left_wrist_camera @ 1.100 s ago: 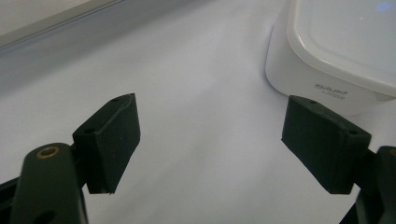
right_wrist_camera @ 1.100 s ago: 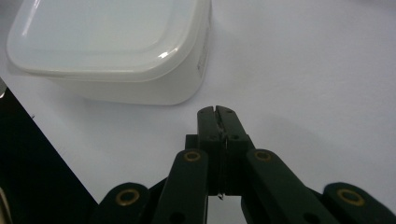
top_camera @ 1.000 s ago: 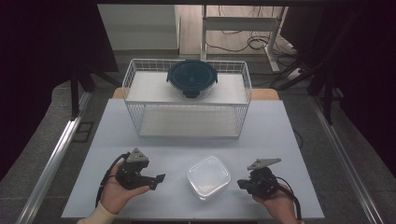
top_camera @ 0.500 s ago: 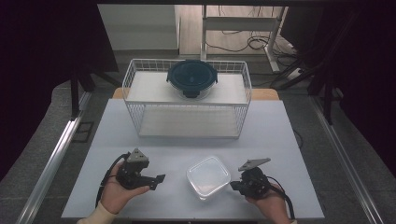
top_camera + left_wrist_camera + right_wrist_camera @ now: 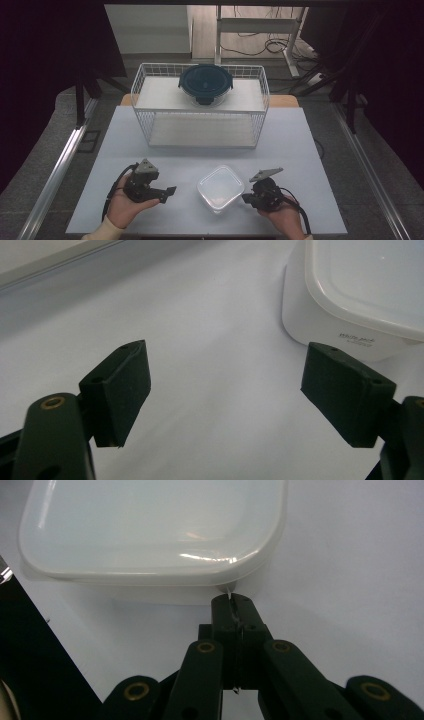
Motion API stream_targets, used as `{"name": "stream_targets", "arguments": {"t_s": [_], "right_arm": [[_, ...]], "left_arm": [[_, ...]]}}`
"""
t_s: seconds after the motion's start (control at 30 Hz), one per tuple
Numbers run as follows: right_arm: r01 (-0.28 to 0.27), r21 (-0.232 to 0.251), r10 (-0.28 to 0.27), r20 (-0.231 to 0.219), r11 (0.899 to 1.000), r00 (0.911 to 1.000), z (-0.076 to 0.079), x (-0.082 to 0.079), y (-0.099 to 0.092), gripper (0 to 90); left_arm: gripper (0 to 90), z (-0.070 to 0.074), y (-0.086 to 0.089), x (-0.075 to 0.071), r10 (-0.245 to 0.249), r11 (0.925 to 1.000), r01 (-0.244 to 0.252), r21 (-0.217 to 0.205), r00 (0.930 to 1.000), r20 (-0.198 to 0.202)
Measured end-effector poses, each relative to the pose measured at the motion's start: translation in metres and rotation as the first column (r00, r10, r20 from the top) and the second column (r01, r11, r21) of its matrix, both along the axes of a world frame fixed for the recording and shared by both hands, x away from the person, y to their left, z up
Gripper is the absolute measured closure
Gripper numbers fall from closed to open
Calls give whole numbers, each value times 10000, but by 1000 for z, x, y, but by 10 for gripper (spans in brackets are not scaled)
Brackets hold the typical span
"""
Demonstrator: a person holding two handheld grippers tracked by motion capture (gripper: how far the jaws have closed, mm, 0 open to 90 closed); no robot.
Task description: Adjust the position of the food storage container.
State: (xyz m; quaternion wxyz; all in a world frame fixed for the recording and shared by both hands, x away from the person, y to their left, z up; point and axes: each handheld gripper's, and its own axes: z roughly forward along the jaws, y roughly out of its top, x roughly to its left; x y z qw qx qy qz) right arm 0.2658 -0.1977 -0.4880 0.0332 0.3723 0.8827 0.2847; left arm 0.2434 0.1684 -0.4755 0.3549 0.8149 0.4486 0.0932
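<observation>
A: White lidded plastic container (image 5: pixel 220 188) sits on the counter (image 5: pixel 300 150) near its front edge, between the two hands. Right claw (image 5: pixel 233 605) is fully pinched, tips at a tab on the lid rim; it looks clamped on that tab, something thin shows between the tips.

B: Left claw (image 5: pixel 225 390)?

A: Wide apart, holding nothing, just beside the container's other side. Likely step: peel the lid. I'd brace the body with the left first, then lift the tab slowly so the box doesn't slide.

B: Blind spots?

A: Can't confirm how much tab is gripped. Contents hidden by the cloudy lid. Print on the container wall is too small to read. Wire basket (image 5: pixel 145 90) at the back holds a dark blue round lidded container (image 5: pixel 205 82); its contents are hidden too.
</observation>
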Motion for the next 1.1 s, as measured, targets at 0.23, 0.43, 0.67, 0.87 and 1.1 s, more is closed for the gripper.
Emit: {"name": "stream_targets", "arguments": {"t_s": [0.23, 0.43, 0.67, 0.87, 1.1], "right_arm": [[29, 48, -29, 108, 10000, 9999, 0, 8, 10, 891], [64, 76, -65, 164, 10000, 9998, -1, 17, 16, 891], [182, 57, -183, 214, 9998, 9996, -3, 29, 23, 891], [264, 87, -266, 249, 9996, 9993, -5, 42, 31, 891], [154, 114, -157, 339, 9998, 9993, -4, 52, 42, 891]], "left_arm": [[192, 1, 2, 0, 49, 10000, -49, -31, 10000, 12], [191, 1, 3, 1, 82, 10000, -82, -45, 10000, 4], [191, 0, 3, 1, 127, 9999, -128, -94, 9999, -12], [191, -1, 6, 3, 180, 9998, -181, -116, 9998, -56], [191, -1, 6, 3, 234, 9996, -235, -142, 9997, -54]]}}
